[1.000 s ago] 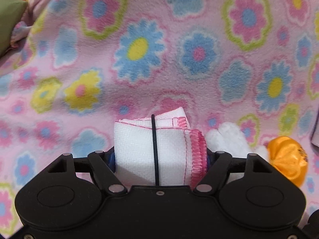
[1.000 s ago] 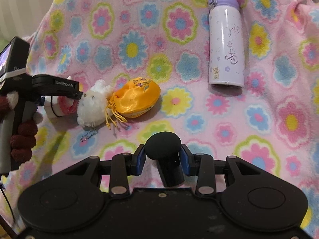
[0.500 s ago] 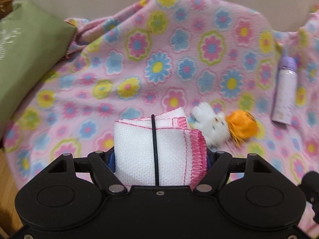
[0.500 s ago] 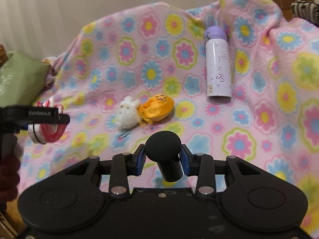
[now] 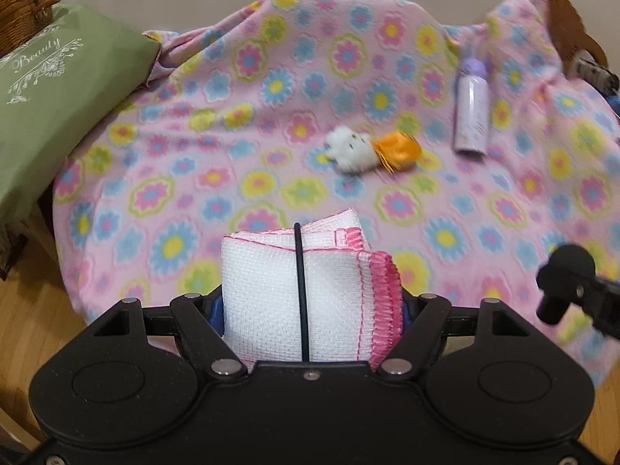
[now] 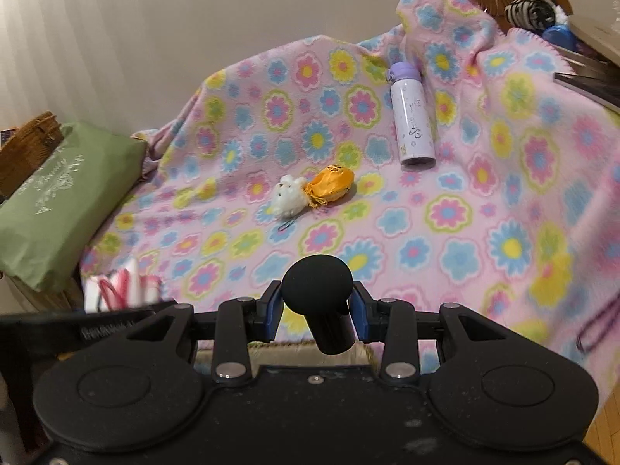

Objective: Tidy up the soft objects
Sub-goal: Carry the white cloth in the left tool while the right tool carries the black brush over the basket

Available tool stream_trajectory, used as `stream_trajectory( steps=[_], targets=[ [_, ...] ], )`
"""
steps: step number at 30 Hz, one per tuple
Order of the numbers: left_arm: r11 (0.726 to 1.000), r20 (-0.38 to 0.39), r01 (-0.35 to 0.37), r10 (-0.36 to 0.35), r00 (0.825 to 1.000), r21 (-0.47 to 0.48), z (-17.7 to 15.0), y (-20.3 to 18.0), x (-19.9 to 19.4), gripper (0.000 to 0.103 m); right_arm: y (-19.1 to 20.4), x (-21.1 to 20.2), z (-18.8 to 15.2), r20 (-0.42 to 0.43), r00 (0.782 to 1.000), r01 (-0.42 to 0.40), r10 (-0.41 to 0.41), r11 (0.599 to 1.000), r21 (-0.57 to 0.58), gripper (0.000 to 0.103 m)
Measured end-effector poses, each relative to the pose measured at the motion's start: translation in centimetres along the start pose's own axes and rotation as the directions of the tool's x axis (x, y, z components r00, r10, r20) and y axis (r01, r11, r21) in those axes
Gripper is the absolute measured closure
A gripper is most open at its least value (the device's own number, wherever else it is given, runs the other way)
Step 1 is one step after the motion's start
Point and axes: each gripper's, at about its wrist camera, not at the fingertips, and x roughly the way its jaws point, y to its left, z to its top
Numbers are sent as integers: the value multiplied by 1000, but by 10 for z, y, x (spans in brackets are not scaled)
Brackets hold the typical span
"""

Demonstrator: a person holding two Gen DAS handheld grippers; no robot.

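Folded cloth [image 5: 294,294] clamped upright in left gripper [image 5: 308,310] (pink hem right); right gripper [image 6: 316,310] clamps black knobbed tool [image 6: 317,290].

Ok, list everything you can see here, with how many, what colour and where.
Blanket: one, pink floral, draped over the surface.
Plush toy: one, white, mid-blanket.
Pouch: one, orange, touching the plush.
Bottle: one, lilac, lying right of the pouch.
Cushion: one, green, left edge.
Wicker basket: one, brown, behind the cushion.
Folded cloth: one, white with pink trim, in the left gripper.
Black knobbed object: one, in the right gripper.
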Motion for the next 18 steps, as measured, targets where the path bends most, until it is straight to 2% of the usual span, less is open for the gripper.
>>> stream_trajectory(
  steps=[6,10,15,18],
  targets=[
    [1000,35,-10,10,999,20,-34,-11,-33,33,8,-43,-28,40,999,-30,30,1000,-10,67],
    [999,58,-22,20,998,29,-46,-13,-48,33,13,-57,-40,52,998,-29,30,999,-20,67],
    [999,32,-21,20,999,35,-53,-13,-45,32,19,-54,-53,18,1000,19,-19,999,-31,67],
    [999,11,-13,13,1000,29,-59,-11,-42,32,22,-49,-62,-37,999,28,-29,999,-29,67]
  ],
)
